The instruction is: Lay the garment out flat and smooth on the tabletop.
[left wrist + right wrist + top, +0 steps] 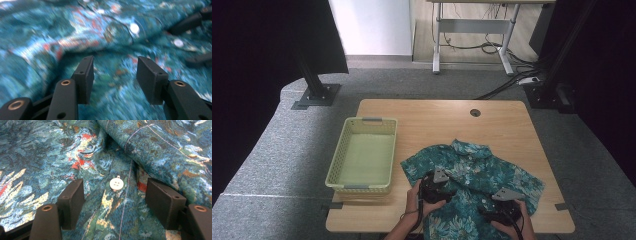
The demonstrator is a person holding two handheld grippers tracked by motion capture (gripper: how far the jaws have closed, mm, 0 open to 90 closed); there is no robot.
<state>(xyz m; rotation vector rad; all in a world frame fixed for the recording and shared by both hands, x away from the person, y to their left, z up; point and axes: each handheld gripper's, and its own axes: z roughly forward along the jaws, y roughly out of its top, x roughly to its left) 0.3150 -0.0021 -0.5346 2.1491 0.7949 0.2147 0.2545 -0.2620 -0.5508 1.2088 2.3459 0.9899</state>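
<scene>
The left gripper (115, 80) has its jaws spread apart over the teal patterned shirt (105, 37), with only loose cloth in the gap and nothing pinched; the picture is blurred, so whether the tips touch the fabric cannot be told. Ahead of it, a fold of the shirt runs across with a white button (134, 28) on it, and the other gripper's black jaws show at the far right edge.

The right gripper (115, 202) also has its jaws parted, standing on either side of the shirt's button strip, with a white button (116, 184) lying between them, gripped by neither. A rolled fold of the cloth rises just beyond the right-hand jaw.

From above, both hands hold the left gripper (435, 187) and right gripper (502, 206) at the shirt's (477, 170) lower front. The shirt lies spread on the near right part of the desk (432, 112). A pale yellow basket (362, 122) stands just beside it to the left.
</scene>
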